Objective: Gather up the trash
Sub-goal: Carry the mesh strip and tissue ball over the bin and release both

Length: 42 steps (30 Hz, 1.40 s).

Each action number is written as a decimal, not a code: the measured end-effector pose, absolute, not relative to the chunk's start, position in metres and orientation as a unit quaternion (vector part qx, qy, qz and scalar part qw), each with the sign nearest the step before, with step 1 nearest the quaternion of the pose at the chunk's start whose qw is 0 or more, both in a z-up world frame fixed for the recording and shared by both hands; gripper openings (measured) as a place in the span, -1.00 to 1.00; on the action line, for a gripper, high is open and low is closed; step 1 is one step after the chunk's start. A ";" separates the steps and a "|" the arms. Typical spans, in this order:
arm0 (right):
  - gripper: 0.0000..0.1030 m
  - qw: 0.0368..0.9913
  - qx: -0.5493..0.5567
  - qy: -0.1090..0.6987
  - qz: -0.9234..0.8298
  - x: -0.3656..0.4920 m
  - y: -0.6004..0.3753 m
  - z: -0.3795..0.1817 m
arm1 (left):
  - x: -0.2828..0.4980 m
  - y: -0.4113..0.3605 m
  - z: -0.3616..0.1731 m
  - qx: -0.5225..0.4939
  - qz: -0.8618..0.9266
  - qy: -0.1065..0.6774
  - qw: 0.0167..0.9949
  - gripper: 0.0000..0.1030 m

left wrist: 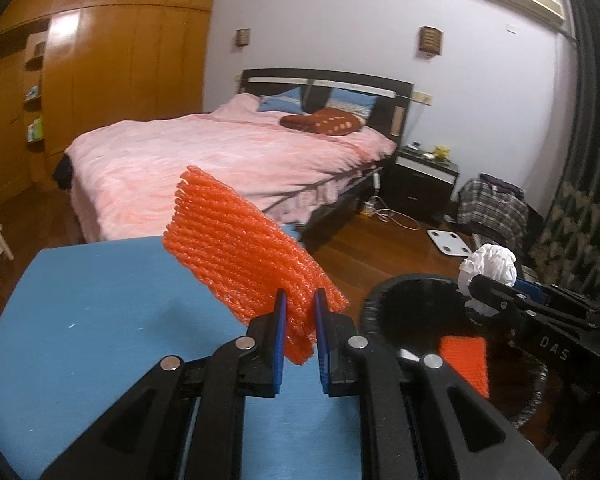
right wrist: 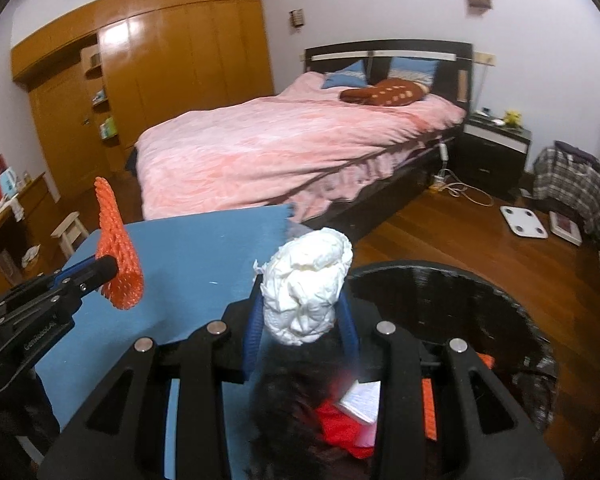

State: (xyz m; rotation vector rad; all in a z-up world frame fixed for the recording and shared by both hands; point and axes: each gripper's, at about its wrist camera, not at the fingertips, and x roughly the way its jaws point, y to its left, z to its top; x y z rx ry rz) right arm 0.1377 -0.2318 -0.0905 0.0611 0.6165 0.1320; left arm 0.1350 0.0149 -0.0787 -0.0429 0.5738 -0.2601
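My left gripper [left wrist: 300, 300] is shut on an orange foam net [left wrist: 236, 248], which stands up above the blue table [left wrist: 100, 312]. That same net [right wrist: 118, 252] and the left gripper [right wrist: 110, 266] show at the left of the right wrist view. My right gripper [right wrist: 304, 304] is shut on a crumpled white paper ball [right wrist: 308, 280], held over the near rim of a black bin [right wrist: 480, 292]. In the left wrist view the paper ball [left wrist: 490, 266] and right gripper [left wrist: 478, 282] hang over the bin [left wrist: 416, 312]. Inside the bin lie orange foam [left wrist: 464, 360], red scraps [right wrist: 340, 424] and a paper slip [right wrist: 362, 398].
A bed with a pink cover [right wrist: 300, 144] stands behind the table. A dark nightstand [right wrist: 494, 148], a white scale [right wrist: 524, 222] and a plaid bag [right wrist: 570, 188] are on the wooden floor at the right. A small stool [right wrist: 70, 232] stands left of the table.
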 end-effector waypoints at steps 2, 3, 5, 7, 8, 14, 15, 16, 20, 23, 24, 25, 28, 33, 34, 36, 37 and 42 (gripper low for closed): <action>-0.35 0.951 0.034 0.301 0.053 0.133 -0.244 -0.092 | 0.133 0.003 -0.076 -0.015 -0.140 0.281 0.949 -0.74; -0.35 0.952 0.035 0.300 0.049 0.132 -0.249 -0.092 | 0.132 -0.003 -0.075 -0.012 -0.146 0.280 0.949 -0.74; -0.35 0.953 0.038 0.299 0.039 0.128 -0.260 -0.094 | 0.129 -0.013 -0.074 -0.007 -0.158 0.280 0.947 -0.74; -0.35 0.954 0.042 0.297 0.028 0.124 -0.274 -0.095 | 0.130 -0.025 -0.072 -0.003 -0.168 0.279 0.945 -0.74; -0.35 0.954 0.043 0.297 0.022 0.123 -0.280 -0.095 | 0.130 -0.031 -0.072 0.001 -0.174 0.279 0.944 -0.74; -0.35 0.954 0.052 0.294 -0.003 0.115 -0.311 -0.099 | 0.130 -0.070 -0.071 0.018 -0.205 0.277 0.939 -0.74; -0.35 0.954 0.054 0.294 -0.007 0.114 -0.317 -0.100 | 0.129 -0.077 -0.071 0.022 -0.210 0.277 0.937 -0.74; -0.35 0.954 0.054 0.294 -0.011 0.113 -0.321 -0.101 | 0.131 -0.082 -0.071 0.023 -0.214 0.277 0.936 -0.74; -0.35 0.953 0.058 0.295 -0.024 0.110 -0.339 -0.107 | 0.132 -0.103 -0.075 0.035 -0.234 0.279 0.931 -0.74; -0.35 0.953 0.060 0.297 -0.032 0.109 -0.351 -0.110 | 0.134 -0.115 -0.078 0.043 -0.245 0.282 0.927 -0.74; -0.35 0.953 0.060 0.297 -0.034 0.108 -0.352 -0.111 | 0.135 -0.118 -0.079 0.043 -0.249 0.283 0.925 -0.74; -0.35 0.952 0.059 0.297 -0.036 0.107 -0.355 -0.112 | 0.135 -0.122 -0.080 0.043 -0.252 0.283 0.924 -0.74; -0.35 0.951 0.060 0.299 -0.041 0.107 -0.364 -0.115 | 0.137 -0.131 -0.083 0.048 -0.259 0.284 0.922 -0.74; -0.35 0.949 0.058 0.307 -0.045 0.107 -0.370 -0.122 | 0.144 -0.143 -0.092 0.051 -0.270 0.295 0.915 -0.74; -0.35 0.948 0.058 0.310 -0.046 0.107 -0.370 -0.124 | 0.146 -0.145 -0.093 0.051 -0.273 0.297 0.914 -0.74; -0.35 0.947 0.058 0.313 -0.047 0.108 -0.371 -0.127 | 0.149 -0.146 -0.097 0.053 -0.276 0.302 0.911 -0.74; -0.35 0.946 0.059 0.315 -0.048 0.109 -0.372 -0.128 | 0.151 -0.146 -0.097 0.054 -0.278 0.304 0.910 -0.74; -0.35 0.944 0.059 0.322 -0.047 0.112 -0.372 -0.134 | 0.157 -0.147 -0.105 0.053 -0.280 0.317 0.905 -0.74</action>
